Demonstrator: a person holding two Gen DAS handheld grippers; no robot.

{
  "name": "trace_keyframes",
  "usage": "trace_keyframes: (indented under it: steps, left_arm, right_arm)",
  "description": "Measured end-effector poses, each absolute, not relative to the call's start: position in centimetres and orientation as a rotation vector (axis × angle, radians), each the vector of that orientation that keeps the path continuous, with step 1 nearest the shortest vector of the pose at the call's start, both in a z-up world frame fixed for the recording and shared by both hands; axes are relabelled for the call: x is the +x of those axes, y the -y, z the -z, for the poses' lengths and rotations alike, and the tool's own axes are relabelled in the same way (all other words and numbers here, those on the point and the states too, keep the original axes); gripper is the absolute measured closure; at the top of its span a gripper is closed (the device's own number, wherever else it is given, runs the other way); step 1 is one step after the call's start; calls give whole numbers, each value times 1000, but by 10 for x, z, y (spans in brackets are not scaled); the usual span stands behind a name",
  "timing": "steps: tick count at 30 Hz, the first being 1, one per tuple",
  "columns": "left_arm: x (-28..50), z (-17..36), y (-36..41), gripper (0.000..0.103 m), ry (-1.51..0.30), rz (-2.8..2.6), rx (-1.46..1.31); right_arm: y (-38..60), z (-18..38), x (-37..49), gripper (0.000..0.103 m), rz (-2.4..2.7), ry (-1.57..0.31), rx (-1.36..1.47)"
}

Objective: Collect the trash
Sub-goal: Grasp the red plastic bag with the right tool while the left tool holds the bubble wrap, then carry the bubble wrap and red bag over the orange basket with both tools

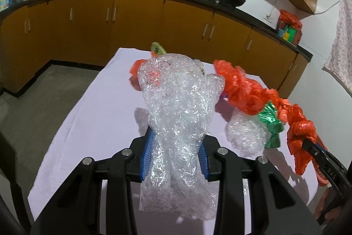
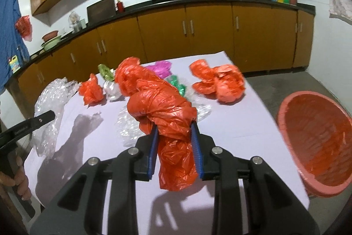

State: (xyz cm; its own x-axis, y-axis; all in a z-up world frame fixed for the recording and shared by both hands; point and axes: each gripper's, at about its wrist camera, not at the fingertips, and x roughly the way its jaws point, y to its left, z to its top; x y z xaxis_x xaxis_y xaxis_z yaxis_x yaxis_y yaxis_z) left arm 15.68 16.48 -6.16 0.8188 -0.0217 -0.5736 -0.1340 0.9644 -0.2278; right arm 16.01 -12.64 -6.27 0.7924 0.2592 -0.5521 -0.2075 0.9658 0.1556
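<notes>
The left hand-held gripper (image 1: 175, 160) was clamped on a crumpled clear plastic bag (image 1: 180, 107), held up off the white surface (image 1: 88, 116). The right hand-held gripper (image 2: 175, 148) gripped a twisted orange plastic bag (image 2: 162, 107), also raised above the surface. On the surface beyond lay more trash: a small orange bag (image 2: 91, 89), a larger orange bag (image 2: 220, 83), a green foil wrapper (image 2: 177, 85), a pink wrapper (image 2: 161, 66), a yellow-green wrapper (image 2: 105, 72) and clear plastic wrap (image 2: 129, 122). To the right of the surface stood a red basket (image 2: 316, 142), which looked empty inside. A person's hand (image 2: 21, 182) gripped the left tool's handle.
</notes>
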Motion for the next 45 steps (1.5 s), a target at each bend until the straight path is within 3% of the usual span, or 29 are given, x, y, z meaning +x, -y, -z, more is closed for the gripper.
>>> trace_keyframes:
  steps: [23,45]
  left_arm:
    - [181,32,-28,67,-565,241,-201]
    - [211,32,126,67,-593,505,-87]
  right_arm:
    - [234,13,131,75,-17,-401,200]
    - [363,28,113,75,238,-383,271]
